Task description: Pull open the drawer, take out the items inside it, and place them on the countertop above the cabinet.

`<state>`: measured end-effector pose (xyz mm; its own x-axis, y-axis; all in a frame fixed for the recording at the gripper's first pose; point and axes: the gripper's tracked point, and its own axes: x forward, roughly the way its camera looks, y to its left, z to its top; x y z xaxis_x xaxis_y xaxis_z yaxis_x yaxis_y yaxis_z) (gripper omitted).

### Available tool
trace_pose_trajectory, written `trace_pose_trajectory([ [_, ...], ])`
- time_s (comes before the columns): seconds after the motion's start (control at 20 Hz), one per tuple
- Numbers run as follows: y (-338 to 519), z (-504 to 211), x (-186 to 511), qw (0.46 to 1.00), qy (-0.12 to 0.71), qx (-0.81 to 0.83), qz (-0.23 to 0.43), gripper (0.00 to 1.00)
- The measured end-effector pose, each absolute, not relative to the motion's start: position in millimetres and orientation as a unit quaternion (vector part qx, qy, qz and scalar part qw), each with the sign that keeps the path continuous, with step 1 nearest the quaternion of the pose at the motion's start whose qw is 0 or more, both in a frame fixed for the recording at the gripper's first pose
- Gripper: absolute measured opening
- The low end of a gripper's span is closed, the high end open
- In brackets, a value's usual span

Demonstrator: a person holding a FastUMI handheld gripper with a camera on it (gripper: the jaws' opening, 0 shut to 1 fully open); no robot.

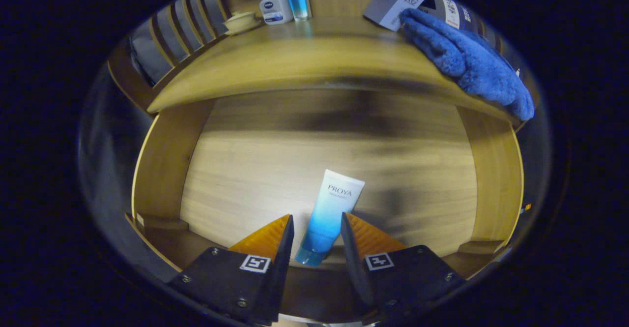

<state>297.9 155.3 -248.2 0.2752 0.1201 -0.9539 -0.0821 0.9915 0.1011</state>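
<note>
- Two fingers of the tongs (317, 223) reach down into the open drawer (162, 169), set narrowly apart, flanking the lower part of a tube (330, 215); actual contact cannot be told.
- The tube lies on the drawer's wooden floor, cap end nearest, tilted right toward the far end.
- Beyond, the desk (295, 66) carries a blue towel (467, 61) at right, and far left two bottles (285, 3) beside a small dish (242, 22).

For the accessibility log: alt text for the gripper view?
The gripper straddles the capped end of a tube lying in the open wooden drawer, fingers apparently not pressing it. Beyond, the countertop holds two bottles and a blue towel.
</note>
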Motion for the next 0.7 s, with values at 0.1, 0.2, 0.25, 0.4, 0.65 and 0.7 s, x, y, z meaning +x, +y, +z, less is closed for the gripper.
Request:
trace_pose_trajectory([
  [0.1,151.5,-253.5,297.7,0.794,0.606,0.003,0.054,0.56],
  [0.2,148.0,-258.7,295.7,0.786,0.616,-0.006,0.052,0.56],
  [0.25,147.1,-258.8,294.1,0.783,0.619,-0.004,0.052,0.54],
  [0.4,148.2,-257.1,296.8,0.792,0.609,0.000,0.055,0.42],
  [0.65,152.3,-233.8,302.3,0.817,0.573,0.020,0.068,0.41],
  [0.7,152.3,-225.6,302.9,0.820,0.567,0.030,0.070,0.41],
])
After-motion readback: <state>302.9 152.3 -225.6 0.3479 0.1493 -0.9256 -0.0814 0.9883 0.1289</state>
